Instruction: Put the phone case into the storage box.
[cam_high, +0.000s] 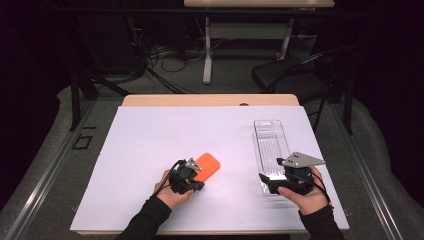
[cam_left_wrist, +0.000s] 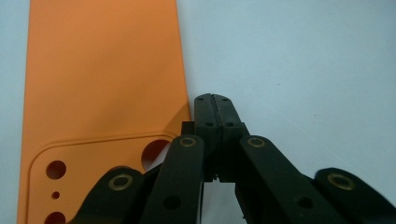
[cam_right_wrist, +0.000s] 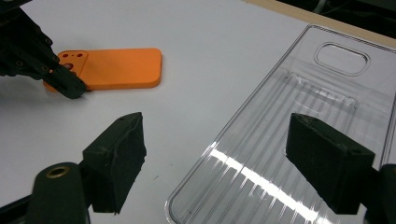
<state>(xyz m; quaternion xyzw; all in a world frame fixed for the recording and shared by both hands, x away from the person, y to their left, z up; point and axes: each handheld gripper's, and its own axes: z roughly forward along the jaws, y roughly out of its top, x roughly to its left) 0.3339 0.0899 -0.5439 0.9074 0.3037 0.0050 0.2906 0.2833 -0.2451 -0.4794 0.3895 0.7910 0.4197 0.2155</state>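
Flat on white table (cam_high: 150, 150), orange phone case (cam_high: 209, 165), rounded corners, camera holes

I see the white sheet (cam_high: 165, 150) evenly and brightly lit from above; the surroundings are near black. Glare streaks cross the clear tray (cam_right_wrist: 261, 172). Nearby jaws look soft in both gripper views. Shadows are faint and short.
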